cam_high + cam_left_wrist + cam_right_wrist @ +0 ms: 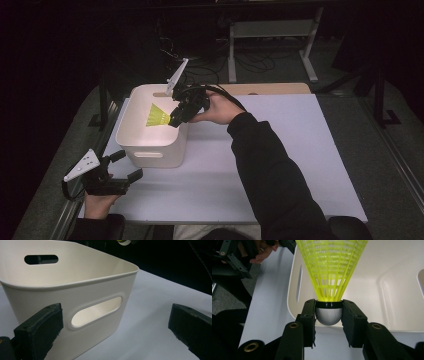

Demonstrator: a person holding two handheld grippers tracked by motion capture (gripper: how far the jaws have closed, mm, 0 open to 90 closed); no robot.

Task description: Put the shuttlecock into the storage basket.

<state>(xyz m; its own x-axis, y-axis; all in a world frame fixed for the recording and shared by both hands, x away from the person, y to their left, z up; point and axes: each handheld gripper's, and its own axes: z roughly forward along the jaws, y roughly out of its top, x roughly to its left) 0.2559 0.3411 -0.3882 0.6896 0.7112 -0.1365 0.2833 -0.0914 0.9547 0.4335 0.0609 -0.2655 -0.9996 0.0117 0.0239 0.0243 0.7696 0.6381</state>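
A yellow shuttlecock (pixel 332 270) with a grey rounded cork (pixel 329 315) is clamped between the black jaws of my right gripper (pixel 329 315). In the high view that right gripper (pixel 176 120) holds the shuttlecock (pixel 158 117) over the right rim of a white bin (pixel 145 150), skirt pointing into the bin. My left gripper (pixel 129 167) rests near the table's front left corner, jaws apart, just in front of the bin. In the left gripper view its pads (pixel 40 327) frame the bin's wall (pixel 37 295) and handle slot (pixel 96 312) with nothing between them.
The bin stands at the left of a pale table top (pixel 280 150). A wooden board (pixel 270 88) lies along the far edge. A metal stand (pixel 272 30) and cables sit on the dark floor behind. The right sleeve (pixel 270 170) crosses the table's middle.
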